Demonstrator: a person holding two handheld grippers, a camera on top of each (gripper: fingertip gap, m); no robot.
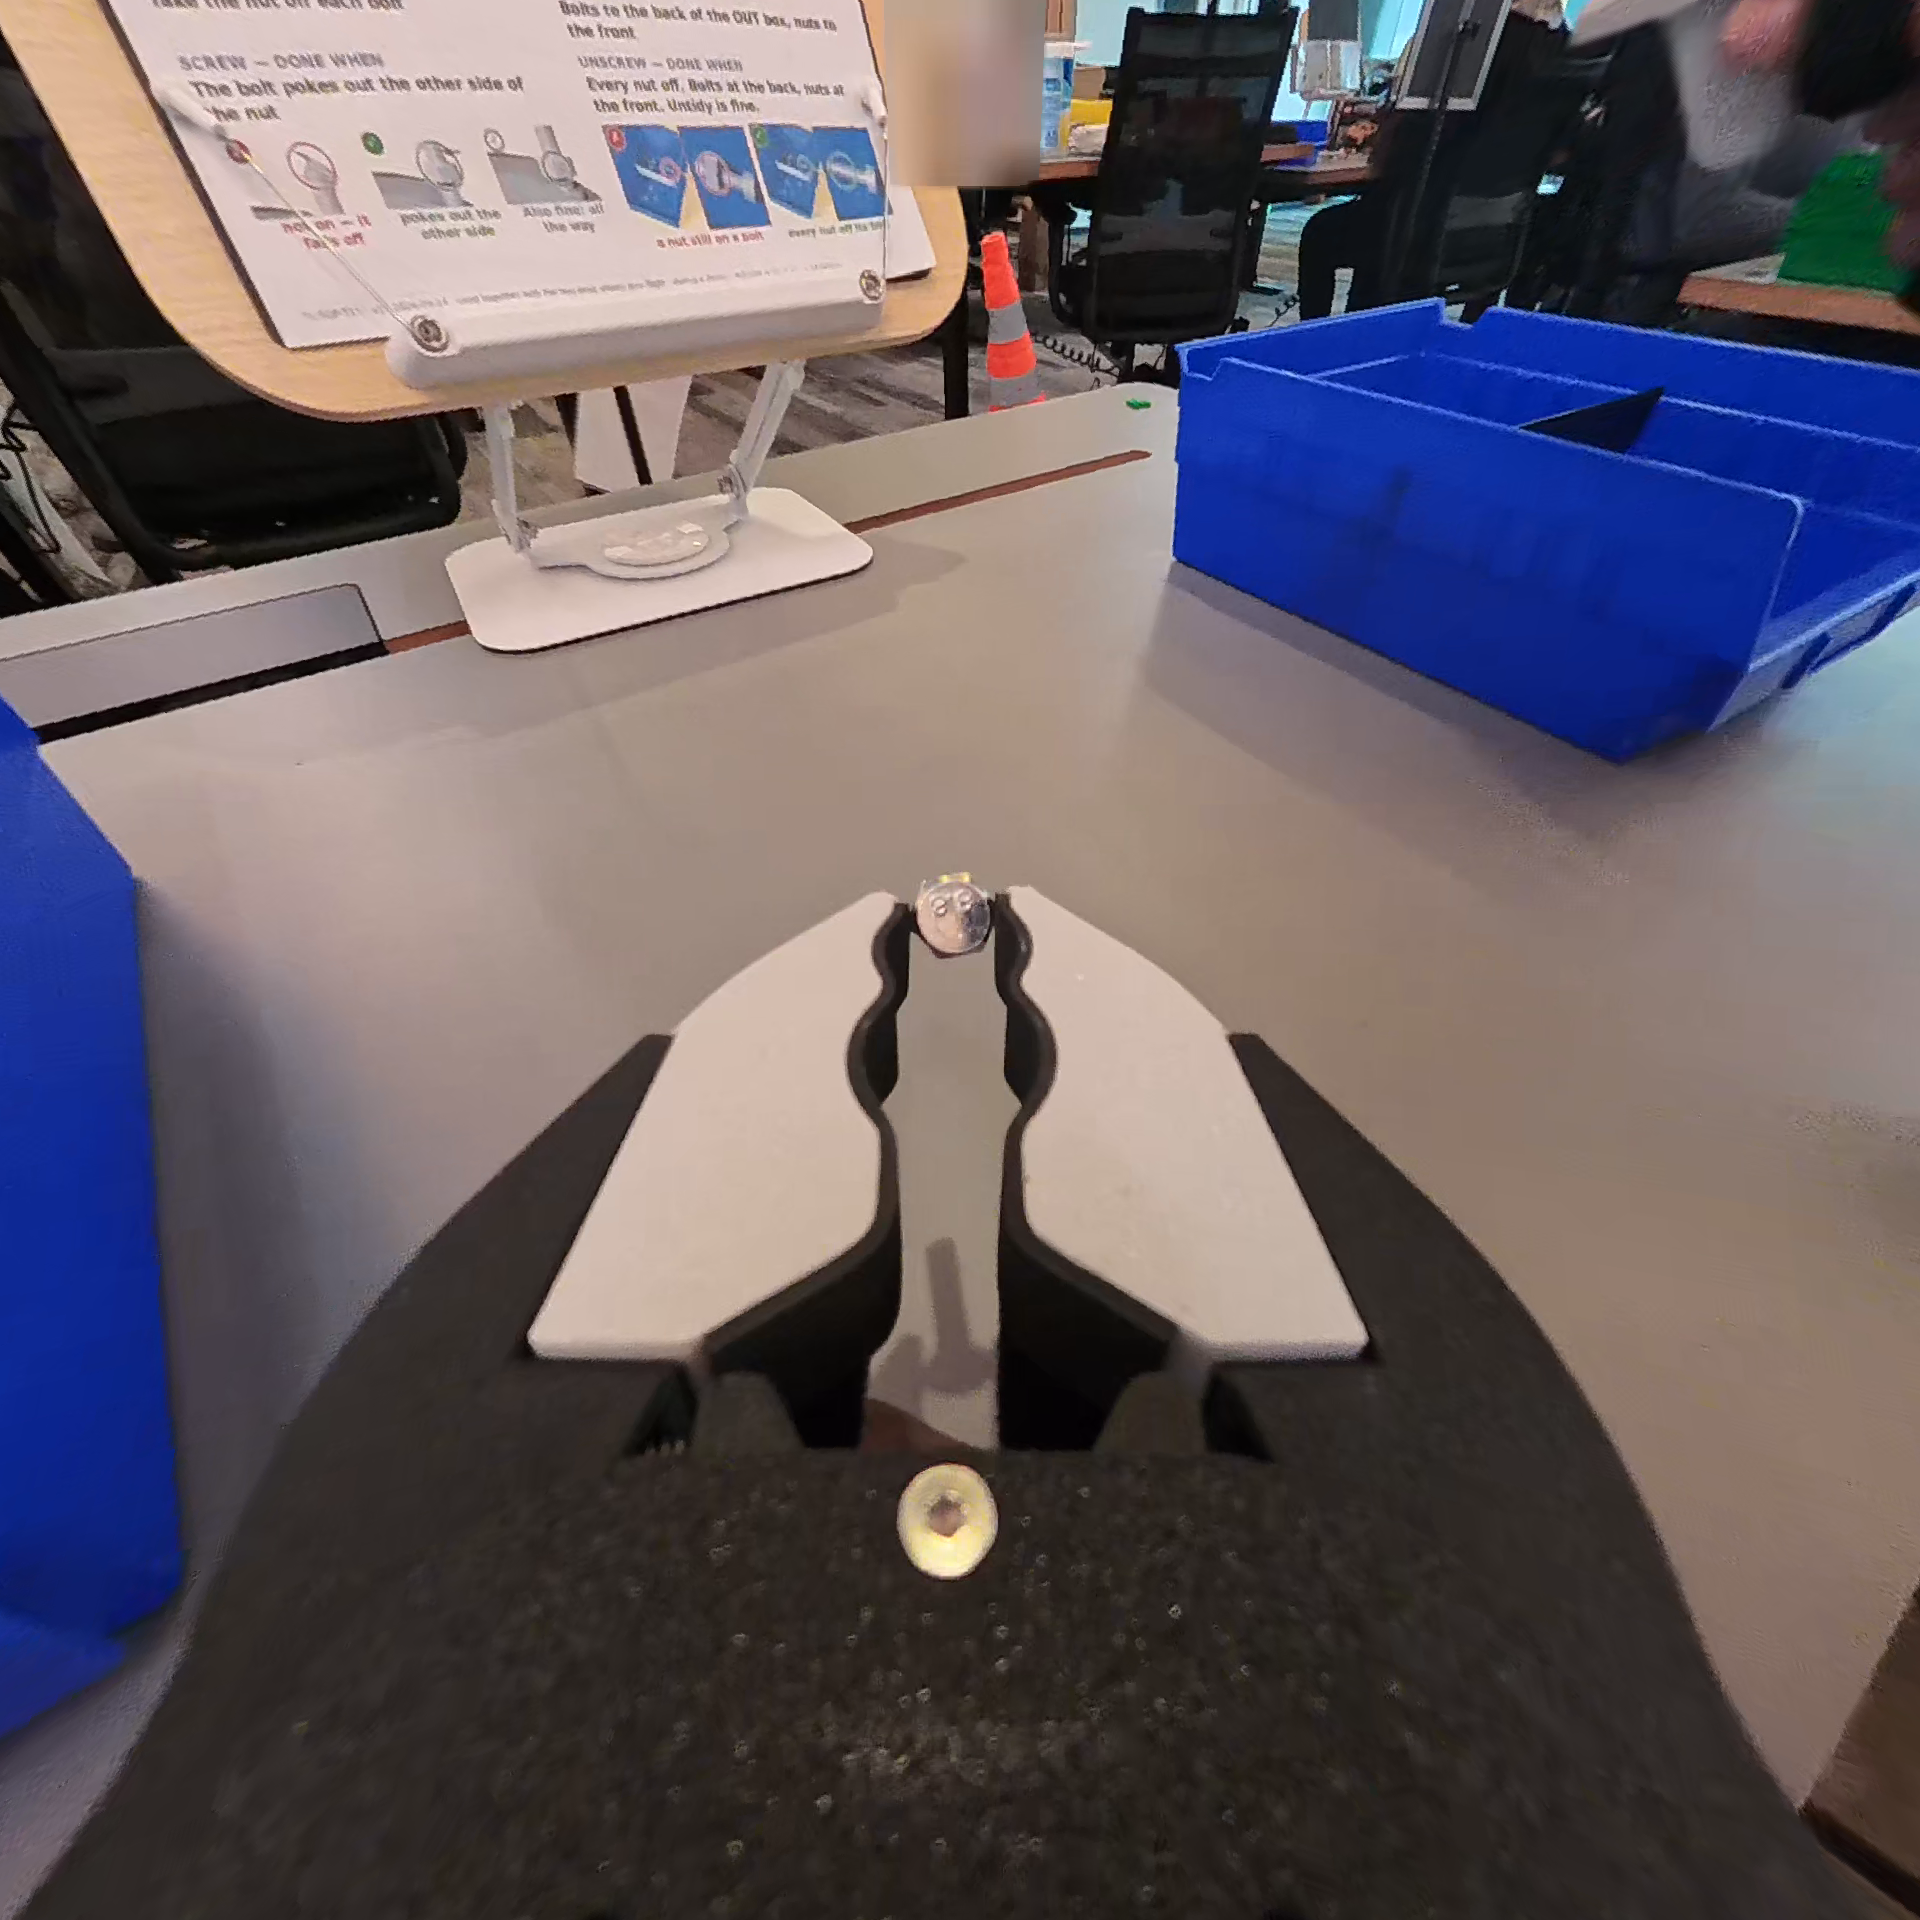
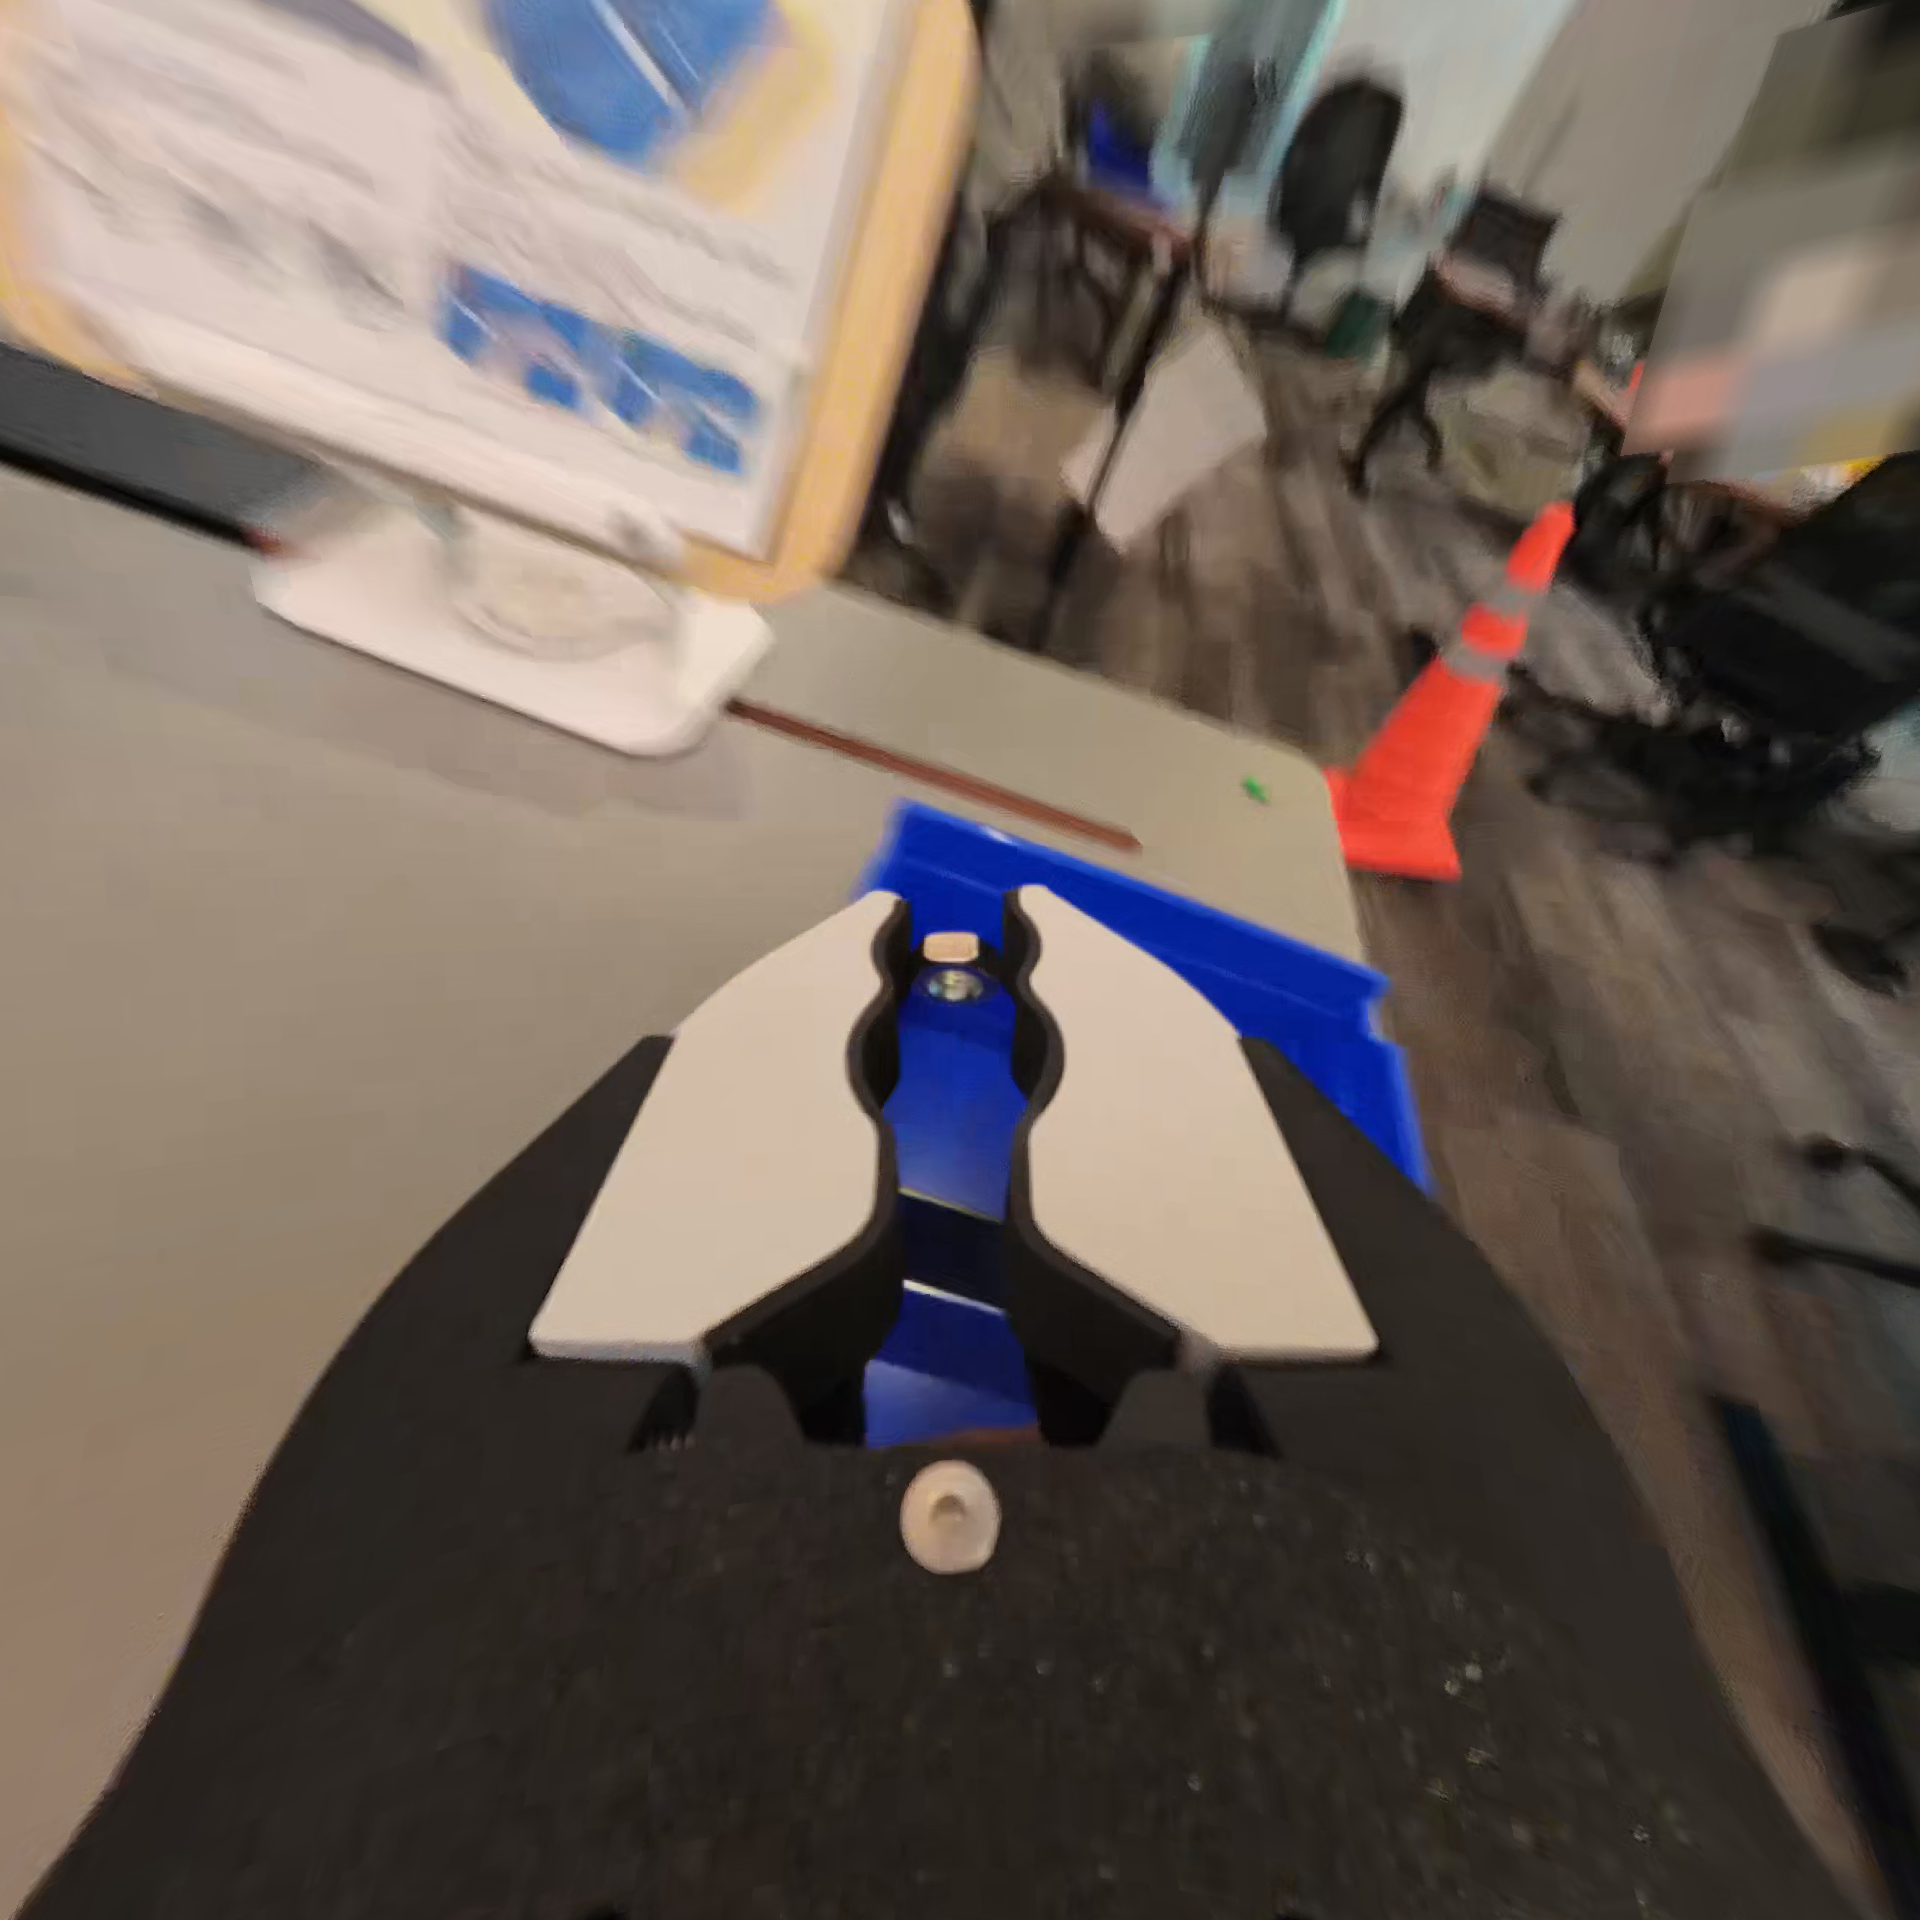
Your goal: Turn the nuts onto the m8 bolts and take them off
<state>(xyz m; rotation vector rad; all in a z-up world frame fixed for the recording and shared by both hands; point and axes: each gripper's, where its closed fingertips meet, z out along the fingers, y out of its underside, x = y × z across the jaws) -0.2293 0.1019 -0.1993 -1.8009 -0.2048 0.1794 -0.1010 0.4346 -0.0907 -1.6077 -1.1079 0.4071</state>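
In the left wrist view the left claw (image 1: 954, 920), with pale matte finger plates on a grainy black body and wavy inner edges, is clenched on the rounded, shiny steel head of a bolt (image 1: 953, 918) at its tips, mid-frame over the smooth grey surface (image 1: 1299, 935). A blue plastic bin (image 1: 1475, 561) with straight walls and a dark divider sits at upper right, well apart from the claw; another blue bin's wall (image 1: 73, 1195) lines the left edge. A white-footed stand holding an instruction sheet (image 1: 540, 177) rises at upper left. Bare surface lies open all around the tips.

The right wrist view is motion-blurred. The right claw (image 2: 954, 951) grasps a small hexagonal metal nut (image 2: 954, 945) at its tips, above the blue bin (image 2: 1195, 966) near the surface's right edge. An orange cone (image 2: 1455, 717) stands on the floor beyond.
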